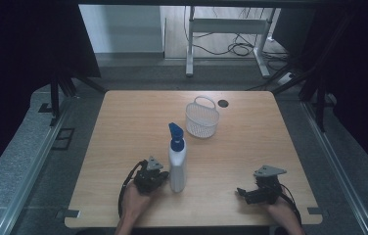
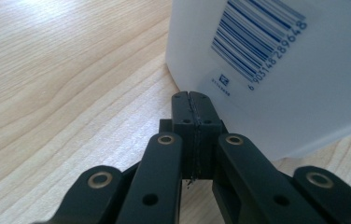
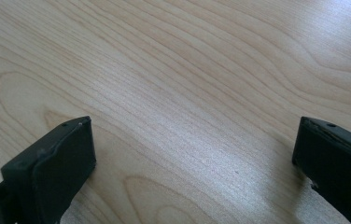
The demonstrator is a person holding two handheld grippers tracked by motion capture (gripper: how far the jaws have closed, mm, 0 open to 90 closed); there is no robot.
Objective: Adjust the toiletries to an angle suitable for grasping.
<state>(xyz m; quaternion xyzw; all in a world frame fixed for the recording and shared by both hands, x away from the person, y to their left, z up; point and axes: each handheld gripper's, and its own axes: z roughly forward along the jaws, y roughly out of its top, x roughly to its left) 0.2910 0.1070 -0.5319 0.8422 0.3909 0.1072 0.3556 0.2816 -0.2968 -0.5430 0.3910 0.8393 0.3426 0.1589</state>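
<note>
Left tool [image 2: 193,100]: jaws pressed together with nothing between them, the joined tips set against the lower wall of the white spray bottle [image 2: 276,70], close to its base. In the high view this left tool [image 1: 158,177] sits just beside the bottle [image 1: 177,166], on its left, low over the bench [image 1: 123,122].

Right tool [image 3: 192,140]: jaws spread wide, bare wood grain between them, holding nothing. In the high view the right tool [image 1: 243,192] rests near the front right of the bench, well apart from the bottle.

Task item: the bottle stands upright near the front centre of the bench, blue trigger head [image 1: 175,133] uppermost. A white wire basket [image 1: 201,120] stands behind it toward the far side, apart from it.

Step in hand, as judged: an approach or nudge at the bottle's base; no grasp is made. A closed tool can only push. The next move calls for either a steady push kept low, since a high push may topple the bottle, or a reopening of the jaws to span the body.

Markings: a blue barcode [image 2: 257,37] on the bottle, digits reading roughly 6 903148 289648; small print beneath is illegible. No brand name is legible.
</note>
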